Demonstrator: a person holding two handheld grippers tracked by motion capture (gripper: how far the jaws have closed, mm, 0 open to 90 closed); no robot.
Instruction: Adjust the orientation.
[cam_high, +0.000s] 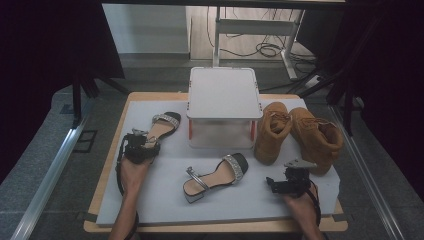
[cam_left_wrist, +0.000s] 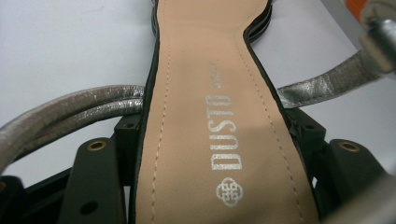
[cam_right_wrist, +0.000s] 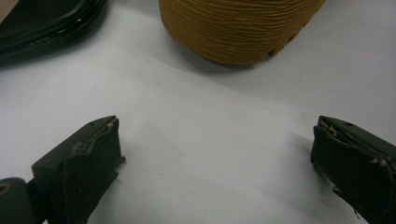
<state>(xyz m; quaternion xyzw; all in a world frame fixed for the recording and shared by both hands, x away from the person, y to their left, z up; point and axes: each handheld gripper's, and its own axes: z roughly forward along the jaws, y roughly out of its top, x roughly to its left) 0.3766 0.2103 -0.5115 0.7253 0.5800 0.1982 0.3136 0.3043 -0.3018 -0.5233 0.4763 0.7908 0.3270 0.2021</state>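
Left gripper view, left gripper (cam_left_wrist: 210, 154) clamped across the heel end of a tan-soled sandal (cam_left_wrist: 205, 93) lying on the white tabletop (cam_left_wrist: 56, 42), right gripper (cam_right_wrist: 217, 154) spread wide, holding nothing, near a tan boot (cam_right_wrist: 238, 28).

A wooden table (cam_high: 107, 165) topped with a white board (cam_high: 165, 200) stands on a grey floor (cam_high: 45, 150). Beyond it, a pale wall panel (cam_high: 145, 30) and the white legs of a desk (cam_high: 287, 55) show, with black cables (cam_high: 265, 49) coiled beneath. Dark curtains (cam_high: 45, 45) hang at both sides. A metal rail (cam_high: 50, 170) runs along the floor at the left.
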